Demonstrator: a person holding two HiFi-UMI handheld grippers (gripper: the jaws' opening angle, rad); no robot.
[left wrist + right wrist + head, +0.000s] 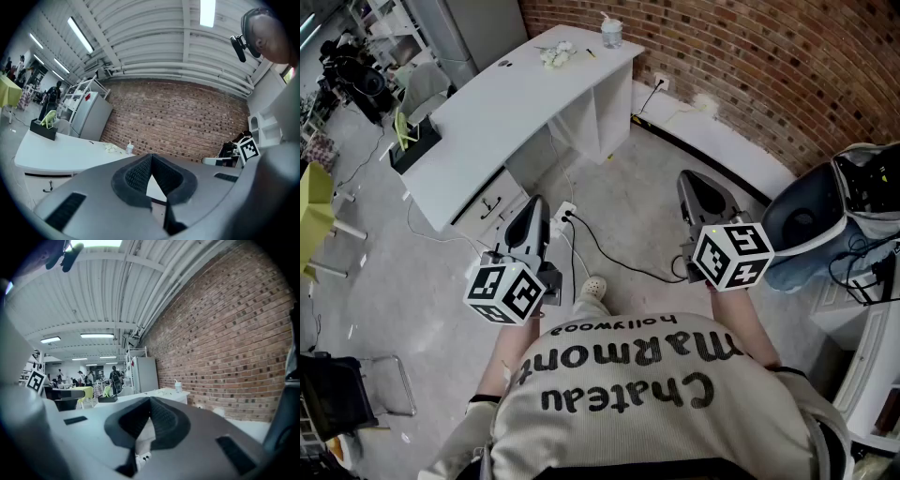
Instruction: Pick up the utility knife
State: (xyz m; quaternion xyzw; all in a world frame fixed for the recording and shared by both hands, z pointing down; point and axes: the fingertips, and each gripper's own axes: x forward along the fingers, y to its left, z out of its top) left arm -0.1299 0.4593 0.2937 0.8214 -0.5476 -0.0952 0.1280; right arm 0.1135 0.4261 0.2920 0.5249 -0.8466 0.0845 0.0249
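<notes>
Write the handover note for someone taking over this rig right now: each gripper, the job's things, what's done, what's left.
Left gripper: jaws together, nothing between them.
Right gripper: the same.
Both are held over the floor, short of the white table.
Utility knife: not identifiable in any view; small items near the cup at the table's far end are too small to tell.
Done: nothing.
Left: find the knife, open a gripper, grasp, lift.

Desk (516,103): white, smooth, matt.
Wall (750,56): rough red brick.
Floor (647,187): mottled grey concrete, dull.
Left gripper (151,158), right gripper (150,401): matt grey plastic shells; pads (138,176) black, ribbed.
Sweater (656,403): soft knit cloth.
</notes>
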